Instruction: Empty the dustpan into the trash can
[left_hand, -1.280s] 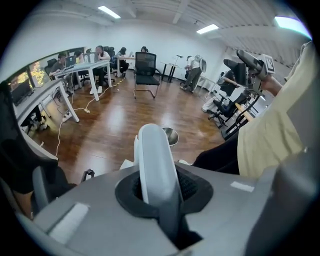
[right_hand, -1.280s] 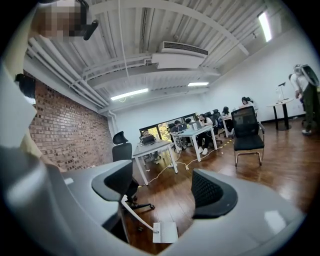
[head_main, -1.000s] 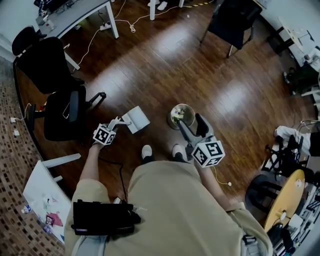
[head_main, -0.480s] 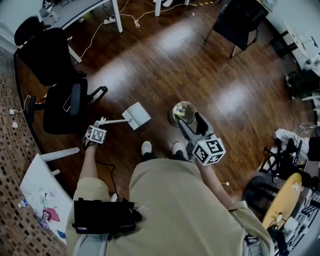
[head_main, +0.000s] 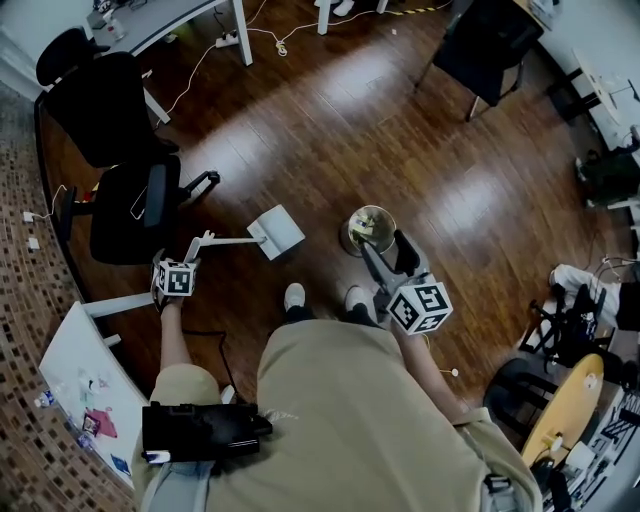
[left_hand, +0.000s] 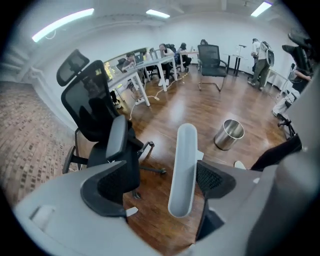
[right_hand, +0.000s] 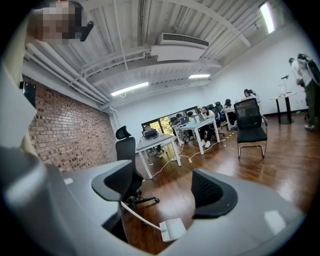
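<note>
White handle (left_hand: 182, 170) stands between left claw's (left_hand: 162, 180) jaws, just opened wide; chair (left_hand: 112, 160) crowds its left. Right claw (right_hand: 165, 192) released, empty. Only head view looks into the can (head_main: 366, 230) ahead of it.

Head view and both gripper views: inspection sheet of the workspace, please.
Surface: dark wood floor, glossy.
Job's things: dustpan on floor; metal trash can beside it, apart.
Clutter: white board with small bits.
Grippers: left hand-held gripper open, jaws have just been opening, dustpan handle between them, not pinched; right hand-held gripper open, empty.
Cables: white cable trailing on floor.
Surroundings: office chairs, brick wall.
</note>
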